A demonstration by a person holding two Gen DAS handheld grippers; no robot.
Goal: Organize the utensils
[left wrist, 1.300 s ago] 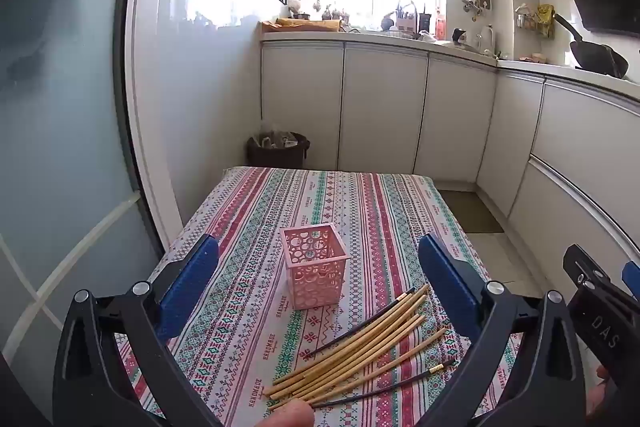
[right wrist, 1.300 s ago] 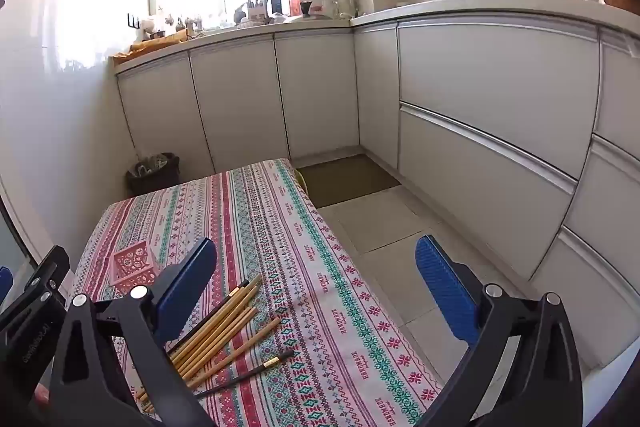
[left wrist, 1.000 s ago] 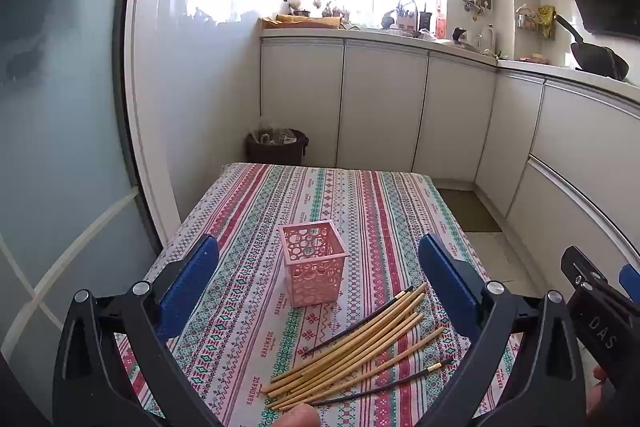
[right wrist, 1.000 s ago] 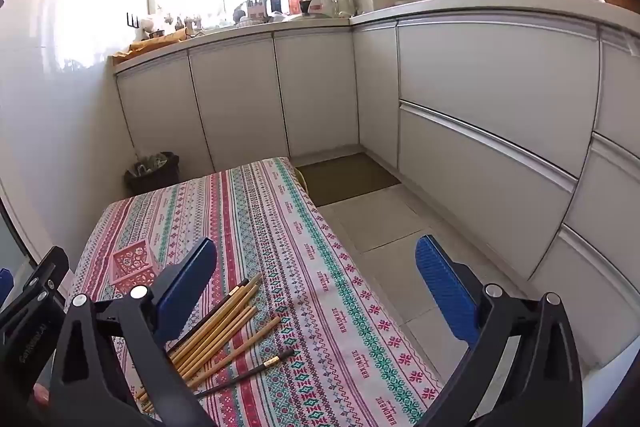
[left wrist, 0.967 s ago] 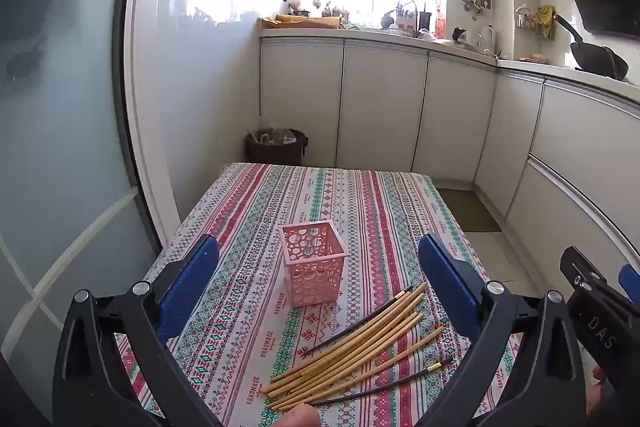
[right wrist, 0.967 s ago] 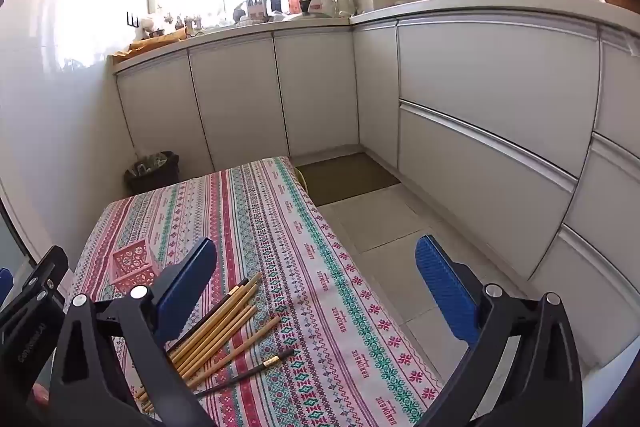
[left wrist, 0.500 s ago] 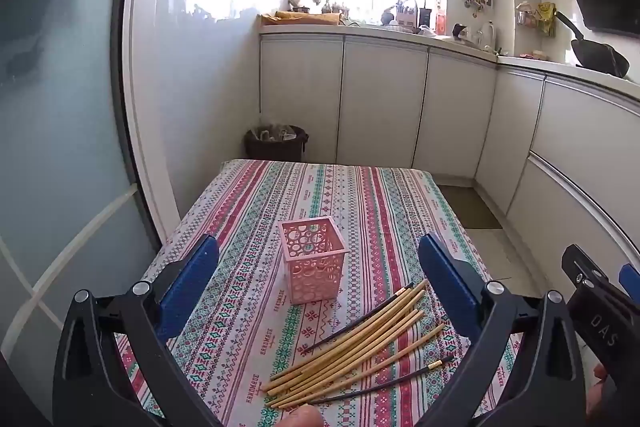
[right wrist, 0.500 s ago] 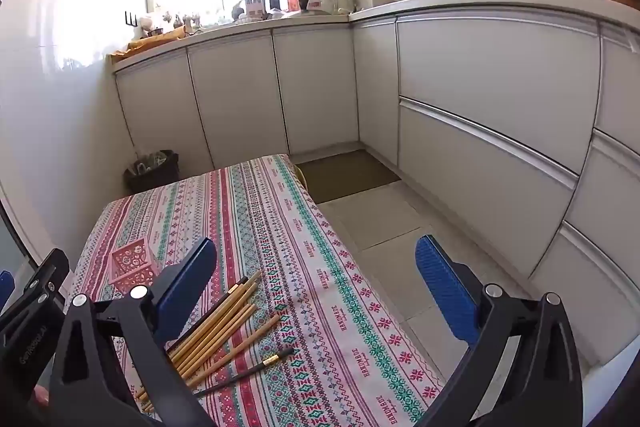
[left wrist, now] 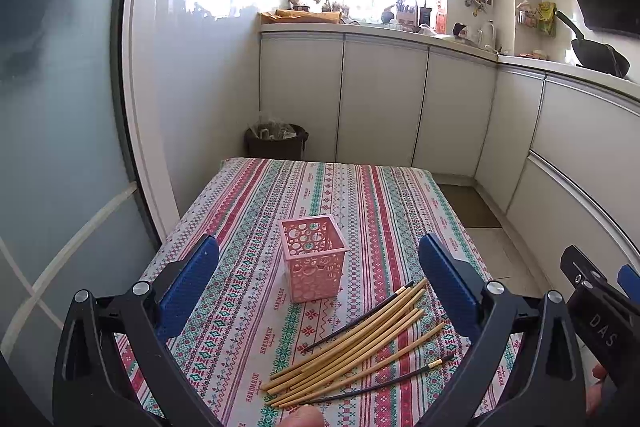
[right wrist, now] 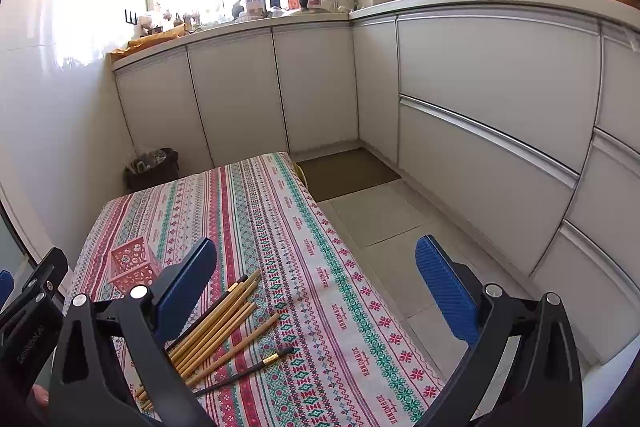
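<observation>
Both claws gape wide and empty: the left gripper (left wrist: 318, 281) hangs above the pink basket (left wrist: 313, 259), the right gripper (right wrist: 316, 279) off the table's (right wrist: 256, 195) edge. The chopsticks (left wrist: 352, 351) fan out at the basket's 5 o'clock. They look light, stiff, slick and prone to roll; pinching 1 mid-shaft seems safest.

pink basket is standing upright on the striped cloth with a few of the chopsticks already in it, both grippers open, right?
Not quite. The pink basket does stand upright on the striped cloth, and the left gripper and right gripper are both open, but the left wrist view shows the basket holds nothing. All the chopsticks lie loose on the cloth beside it.
</observation>
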